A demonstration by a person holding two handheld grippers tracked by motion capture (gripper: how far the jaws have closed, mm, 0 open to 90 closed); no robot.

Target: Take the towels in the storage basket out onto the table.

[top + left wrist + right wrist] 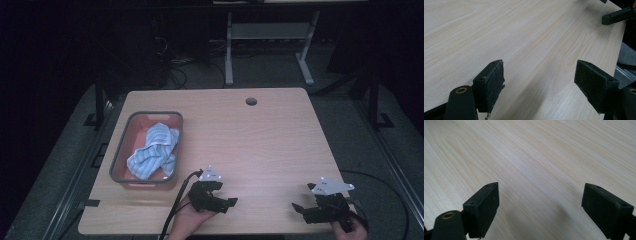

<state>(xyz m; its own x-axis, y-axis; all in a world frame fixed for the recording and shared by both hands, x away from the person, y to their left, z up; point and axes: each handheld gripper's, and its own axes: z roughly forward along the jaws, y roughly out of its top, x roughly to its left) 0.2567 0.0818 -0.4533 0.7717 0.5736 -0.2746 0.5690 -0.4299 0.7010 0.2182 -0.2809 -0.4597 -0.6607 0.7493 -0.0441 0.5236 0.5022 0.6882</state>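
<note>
High view: light wood table (260,145), near edge toward the person. Left gripper (231,202) at near centre-left, held low over the tabletop, jaws pointing right, grey three-cornered plate (210,175) on top, cable (176,205) trailing off the near edge. Right gripper (298,208) at near right, close to the table's right corner, jaws pointing left toward the other tool; well apart from it, bare wood btwn.

Left gripper view: jaws spread wide, nothing btwn the pads (495,83), only wood grain beneath; left pad's edge frayed. Tip of the right gripper (616,16) at far right, near the table's edge.

Right gripper view: jaws likewise spread wide, nothing held, bare tabletop btwn and beyond them.

Grey-rimmed pink bin (121,150) at left of table, mid-depth, long side running near-to-far. Blue-and-white striped cloth (152,150) bunched inside it, filling most of the bin, w/ a fold resting at the right rim. Bin's near right corner near the left gripper, not touching.

Round cable hole (251,101) at far centre of the tabletop. Floor beyond dark; desk frame legs (229,50) at far centre.
</note>
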